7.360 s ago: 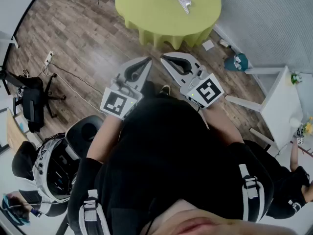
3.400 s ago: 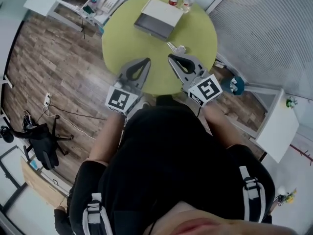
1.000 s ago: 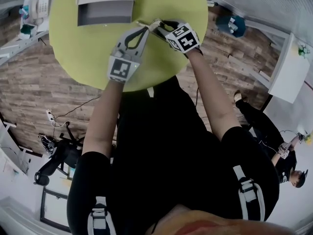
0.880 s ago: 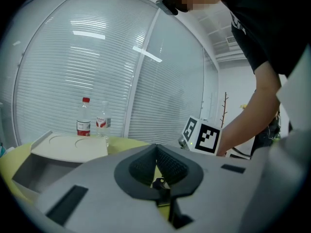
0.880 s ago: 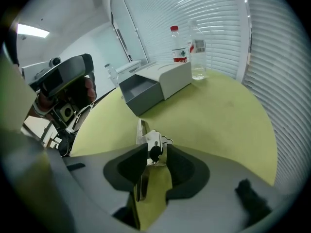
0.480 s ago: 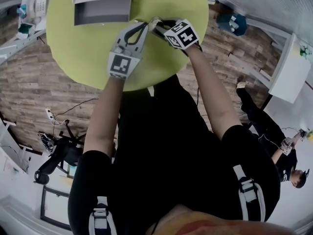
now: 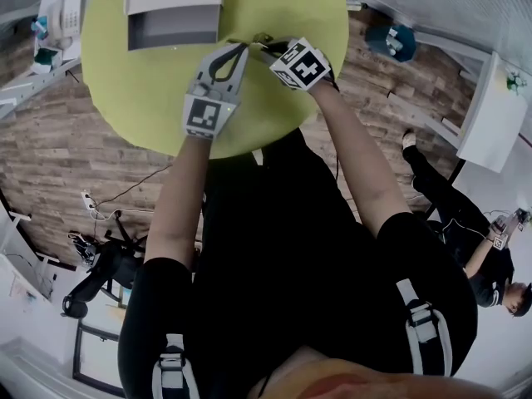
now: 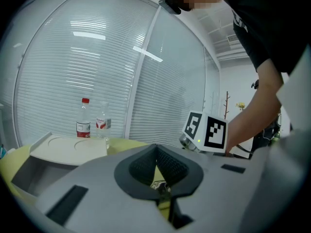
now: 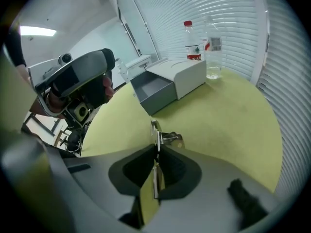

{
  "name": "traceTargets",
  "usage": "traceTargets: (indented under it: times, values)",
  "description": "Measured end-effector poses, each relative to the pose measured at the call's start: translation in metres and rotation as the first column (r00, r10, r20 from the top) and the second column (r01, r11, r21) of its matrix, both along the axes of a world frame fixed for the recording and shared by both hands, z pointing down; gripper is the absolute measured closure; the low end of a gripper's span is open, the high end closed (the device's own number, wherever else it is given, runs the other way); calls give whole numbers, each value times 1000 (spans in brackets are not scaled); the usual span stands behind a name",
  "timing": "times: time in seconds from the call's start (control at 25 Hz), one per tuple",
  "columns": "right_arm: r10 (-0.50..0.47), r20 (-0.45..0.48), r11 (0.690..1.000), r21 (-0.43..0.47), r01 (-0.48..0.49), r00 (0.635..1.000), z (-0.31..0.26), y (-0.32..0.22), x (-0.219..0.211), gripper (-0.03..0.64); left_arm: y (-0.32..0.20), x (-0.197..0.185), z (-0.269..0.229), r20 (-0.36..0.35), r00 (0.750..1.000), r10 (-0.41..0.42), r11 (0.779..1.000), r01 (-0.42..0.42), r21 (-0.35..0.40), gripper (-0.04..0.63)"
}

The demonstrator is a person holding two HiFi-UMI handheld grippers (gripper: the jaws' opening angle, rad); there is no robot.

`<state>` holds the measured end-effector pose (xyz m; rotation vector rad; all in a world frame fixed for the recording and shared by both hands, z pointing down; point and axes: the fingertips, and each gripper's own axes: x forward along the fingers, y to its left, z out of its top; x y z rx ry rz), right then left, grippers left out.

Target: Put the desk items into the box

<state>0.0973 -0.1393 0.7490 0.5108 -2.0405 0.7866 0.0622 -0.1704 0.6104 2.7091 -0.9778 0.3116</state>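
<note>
On the round yellow-green table [image 7: 133, 98] stands a grey box [image 7: 170, 25] with its white lid folded back; it also shows as the grey box [image 9: 155, 93]. A small metal clip [image 9: 167, 138] lies in front of it. My right gripper [image 9: 156, 147] has a thin metal part of the clip between its pads, and its jaws are closing on it. In the head view the right gripper [image 7: 264, 46] sits tip to tip with my left gripper [image 7: 241, 46]. The left gripper [image 8: 156, 152] is shut and empty, just above the table.
Two plastic bottles [image 9: 192, 33] [image 9: 213, 42] stand behind the box at the table's far edge, by the window blinds. A side shelf with a telephone [image 7: 54, 15] stands left of the table. Wooden floor surrounds the table; another person [image 7: 490, 256] is at the right.
The right gripper's jaws have come together on the metal clip. Both grippers have stayed by the box's front, the left one still. Earlier, the person walked up to the table.
</note>
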Motion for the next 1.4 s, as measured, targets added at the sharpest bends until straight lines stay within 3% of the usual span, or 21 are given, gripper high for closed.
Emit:
traceTargets:
  times: [0.68, 1.4]
  values:
    - [-40, -90, 997, 66, 46, 995, -56, -7, 1, 578, -8, -22, -52, -30, 999, -40, 997, 41, 60, 583]
    - [-10, -120, 972, 232, 38, 993, -147, -32, -18, 578, -11, -64, -100, -39, 996, -79, 989, 83, 126, 583]
